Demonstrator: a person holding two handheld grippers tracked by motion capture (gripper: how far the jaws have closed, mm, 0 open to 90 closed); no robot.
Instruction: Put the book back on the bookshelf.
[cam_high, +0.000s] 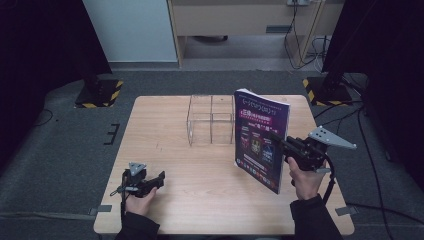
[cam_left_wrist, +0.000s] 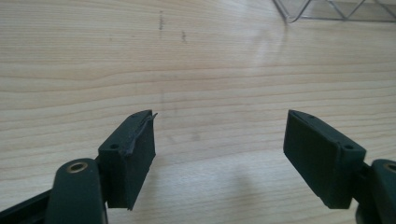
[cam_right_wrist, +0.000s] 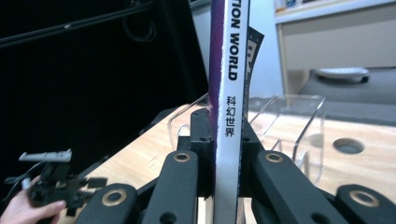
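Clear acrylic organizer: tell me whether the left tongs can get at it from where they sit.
Probably yes. The left tongs are open and empty, and bare table lies between them and the clear acrylic organizer. The magazine in the right tongs stands to the organizer's right, off that path.

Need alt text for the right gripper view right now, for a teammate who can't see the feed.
The right gripper is shut on the spine of an upright magazine, whose white edge bears "WORLD" and Chinese characters. Behind it a clear acrylic holder stands on the wooden table. At lower left, farther off, a hand holds the left gripper.
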